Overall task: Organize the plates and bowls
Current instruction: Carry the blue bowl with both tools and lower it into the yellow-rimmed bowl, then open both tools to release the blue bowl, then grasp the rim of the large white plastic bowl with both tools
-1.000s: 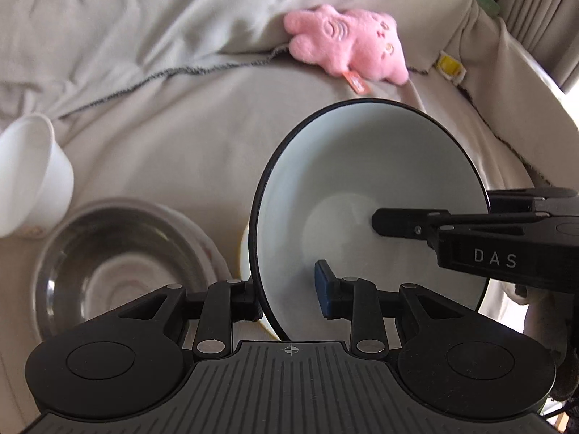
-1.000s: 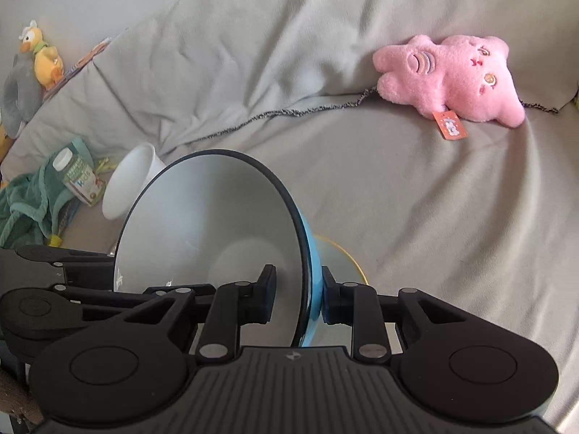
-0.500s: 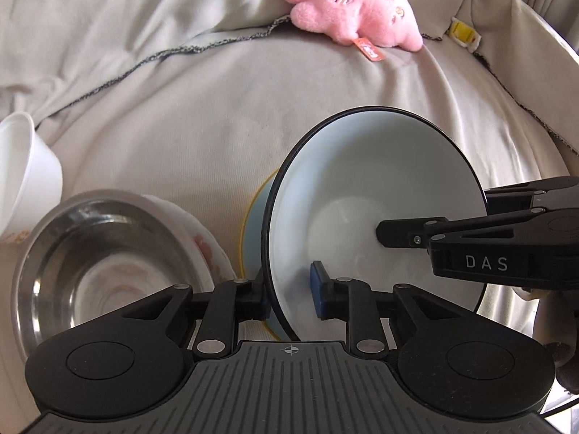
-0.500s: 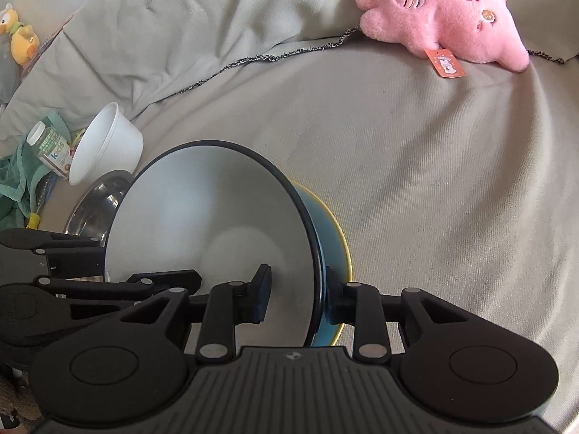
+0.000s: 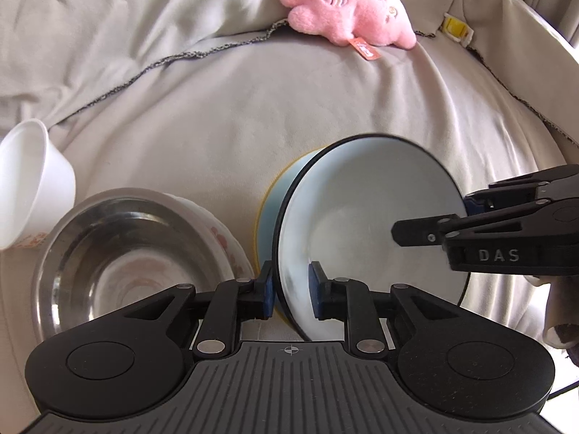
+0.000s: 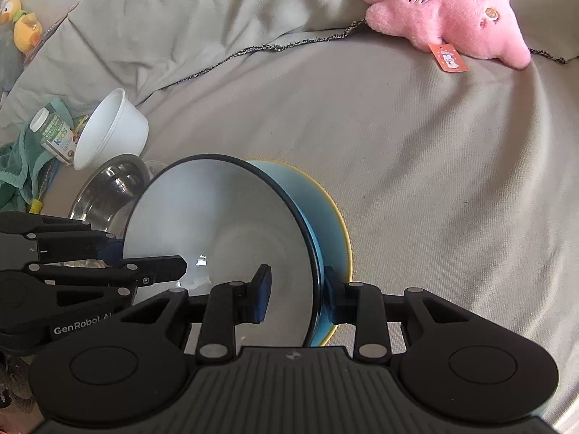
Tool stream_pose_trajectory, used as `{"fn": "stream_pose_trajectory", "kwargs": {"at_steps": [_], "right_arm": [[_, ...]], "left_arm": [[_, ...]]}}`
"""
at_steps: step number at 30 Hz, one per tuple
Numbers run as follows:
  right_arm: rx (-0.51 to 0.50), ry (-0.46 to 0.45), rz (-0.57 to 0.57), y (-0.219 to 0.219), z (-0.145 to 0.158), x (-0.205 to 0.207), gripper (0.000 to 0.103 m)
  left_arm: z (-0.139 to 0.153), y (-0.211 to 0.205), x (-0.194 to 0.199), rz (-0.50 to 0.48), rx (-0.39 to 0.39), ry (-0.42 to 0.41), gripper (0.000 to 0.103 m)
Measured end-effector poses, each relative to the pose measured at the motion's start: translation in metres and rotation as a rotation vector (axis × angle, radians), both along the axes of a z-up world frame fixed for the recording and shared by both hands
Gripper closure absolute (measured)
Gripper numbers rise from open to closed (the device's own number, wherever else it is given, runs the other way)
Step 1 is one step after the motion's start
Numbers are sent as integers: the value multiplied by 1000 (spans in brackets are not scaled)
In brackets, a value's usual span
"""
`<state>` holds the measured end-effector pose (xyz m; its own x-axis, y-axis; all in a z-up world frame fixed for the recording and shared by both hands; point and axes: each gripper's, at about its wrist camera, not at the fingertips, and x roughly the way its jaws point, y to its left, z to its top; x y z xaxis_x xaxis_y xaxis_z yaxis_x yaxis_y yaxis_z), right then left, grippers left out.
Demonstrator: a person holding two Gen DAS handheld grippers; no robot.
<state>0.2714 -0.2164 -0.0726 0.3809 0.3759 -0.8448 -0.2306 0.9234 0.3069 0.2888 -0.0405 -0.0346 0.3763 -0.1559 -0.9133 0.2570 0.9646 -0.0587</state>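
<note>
A bowl [image 5: 362, 224], white inside with a dark rim and a blue outside, stands tilted on its edge in a light blue plate with a yellow rim [image 5: 269, 209] on the grey cover. My left gripper [image 5: 291, 289] has the bowl's near rim between its jaws. They are closing, and the pads sit on both sides of the wall. From the right wrist the same bowl [image 6: 217, 224] leans over the plate [image 6: 333, 217]. My right gripper [image 6: 296, 289] straddles the opposite rim, with its inner pad clear of the wall. The left gripper [image 6: 144, 256] shows at the bowl's left rim.
A steel bowl nested in a white patterned bowl [image 5: 126, 264] sits just left of the plate. A white plastic bowl [image 5: 29, 188] lies on its side beyond. A pink plush toy [image 5: 347, 18] lies far back. A green cloth with a bottle [image 6: 54, 133] lies at the left.
The bowl has come down with both grippers onto the blue plate. The left jaws have narrowed around its rim. The right jaws have widened a little.
</note>
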Motion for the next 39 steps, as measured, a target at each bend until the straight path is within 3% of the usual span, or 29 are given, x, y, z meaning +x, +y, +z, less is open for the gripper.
{"fn": "stream_pose_trajectory", "kwargs": {"at_steps": [13, 16, 22, 28, 29, 31, 35, 39], "right_arm": [[-96, -94, 9, 4, 13, -13, 74], [-94, -80, -23, 4, 18, -17, 74], [-147, -219, -109, 12, 54, -29, 74], [-113, -147, -186, 45, 59, -11, 74], [-111, -133, -182, 54, 58, -7, 74], [-118, -130, -175, 78, 60, -1, 74], [-112, -139, -147, 127, 66, 18, 69], [-136, -112, -123, 185, 71, 47, 68]], "left_arm": [[13, 2, -16, -32, 34, -72, 80], [13, 8, -18, -13, -13, -73, 80], [21, 43, -22, 47, -167, -179, 80], [13, 114, -25, 140, -378, -195, 81], [16, 128, -22, 155, -381, -179, 81], [28, 162, -22, 202, -408, -234, 80], [45, 250, -23, 404, -390, -337, 80], [35, 327, -19, 641, -366, -366, 80]]}}
